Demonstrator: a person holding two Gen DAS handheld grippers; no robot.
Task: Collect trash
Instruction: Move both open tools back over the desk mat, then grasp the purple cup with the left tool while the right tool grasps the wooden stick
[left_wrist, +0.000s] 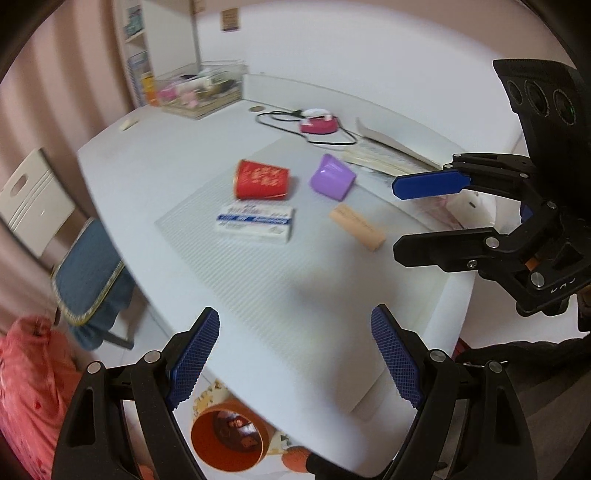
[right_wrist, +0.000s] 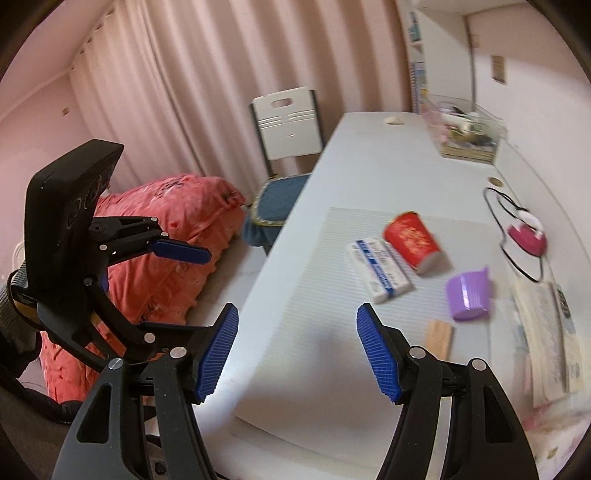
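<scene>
Looking down at the white table (left_wrist: 147, 173) we've got 4 bits of trash lying on the ribbed mat (left_wrist: 258, 280): a red paper cup (left_wrist: 261, 179) tipped on its side, a purple plastic cup (left_wrist: 331, 177) also on its side just beside it, a flat white-and-blue carton (left_wrist: 255, 220) in front of the red cup, and a small tan cardboard tube (left_wrist: 357, 226) off to the side. Both grippers are empty, the left gripper (left_wrist: 295, 363) with fingers spread wide over the mat's near edge, the right gripper (right_wrist: 297, 354) with fingers apart too, a bit narrower. The orange bin (left_wrist: 228, 437) sits on the floor under the table edge with some stuff already in it. What worries us: the paper cup is thin and would crush or squirt out if we squeeze its round wall, and both cups plus the tube can roll away on contact. The carton lies flat, so the pads may skid over its slick top instead of getting under it. The 2 grippers are also near each other, so reaching for neighbouring pieces could bump them. The drop is tricky as well, since the bin is partly tucked under the tabletop.
</scene>
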